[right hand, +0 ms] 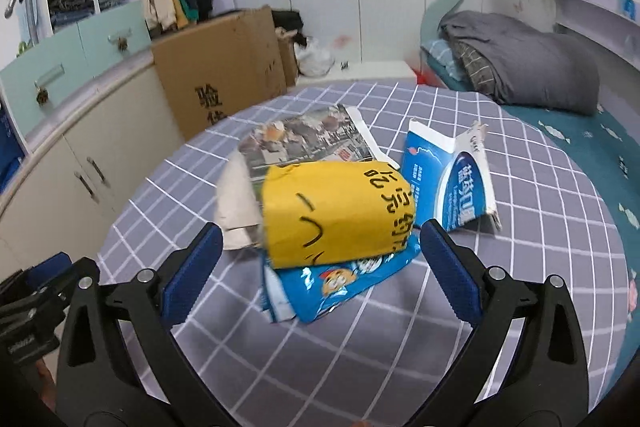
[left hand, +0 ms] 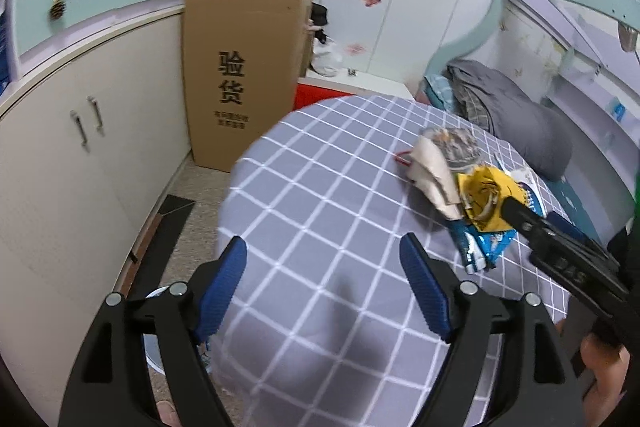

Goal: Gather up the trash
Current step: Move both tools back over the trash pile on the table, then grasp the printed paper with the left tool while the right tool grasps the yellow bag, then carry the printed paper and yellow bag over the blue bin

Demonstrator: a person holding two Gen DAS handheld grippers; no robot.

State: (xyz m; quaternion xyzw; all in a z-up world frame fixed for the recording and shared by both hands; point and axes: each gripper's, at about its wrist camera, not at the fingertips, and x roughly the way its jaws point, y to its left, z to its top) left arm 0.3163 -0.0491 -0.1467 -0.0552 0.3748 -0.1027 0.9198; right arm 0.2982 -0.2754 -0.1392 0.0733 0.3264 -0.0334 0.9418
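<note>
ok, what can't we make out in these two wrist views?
- Blue snack bag: right wrist view, upper part hidden under the yellow wrapper.
- Printed sheet: right wrist view, near edge covered by the yellow wrapper; print too blurred to read.
- Right hand-held gripper: in the left wrist view its tips are lost against the trash pile.
- Cardboard box: right wrist view, lower lettering cut off by the table.

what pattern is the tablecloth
Grey with a white grid, on the tablecloth; clearest in the right wrist view.
</note>
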